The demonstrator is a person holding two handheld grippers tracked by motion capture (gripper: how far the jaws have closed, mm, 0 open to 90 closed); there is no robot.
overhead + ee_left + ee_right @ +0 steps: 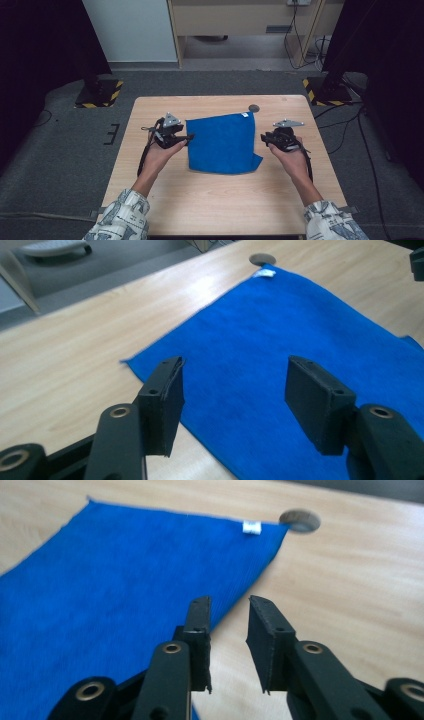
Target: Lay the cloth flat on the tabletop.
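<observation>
The left gripper sits low at the near-left edge of the blue cloth, its jaws standing well apart with nothing pressed between them; in the left gripper view the cloth's edge runs under and between the two pads, and the fabric spreads out ahead of them. The right gripper is just beside the cloth's opposite edge, its jaws narrowed to a slim gap with only bare wood and the cloth's border beneath; nothing is caught in them.

The cloth lies flat on the desk between the two grippers, one layer showing, with a small flap poking out at its near-right corner. Ahead of the right jaws, at the cloth's far corner, a small white tag is sewn on. Just beyond that corner a round grey grommet is set into the wood, touching or almost touching the fabric.

Nothing stands between either pair of jaws and the cloth. Beyond the desk's far edge lies grey carpet, with two black stand bases marked with yellow stripes well apart at left and right, and loose cables trailing on the right.
</observation>
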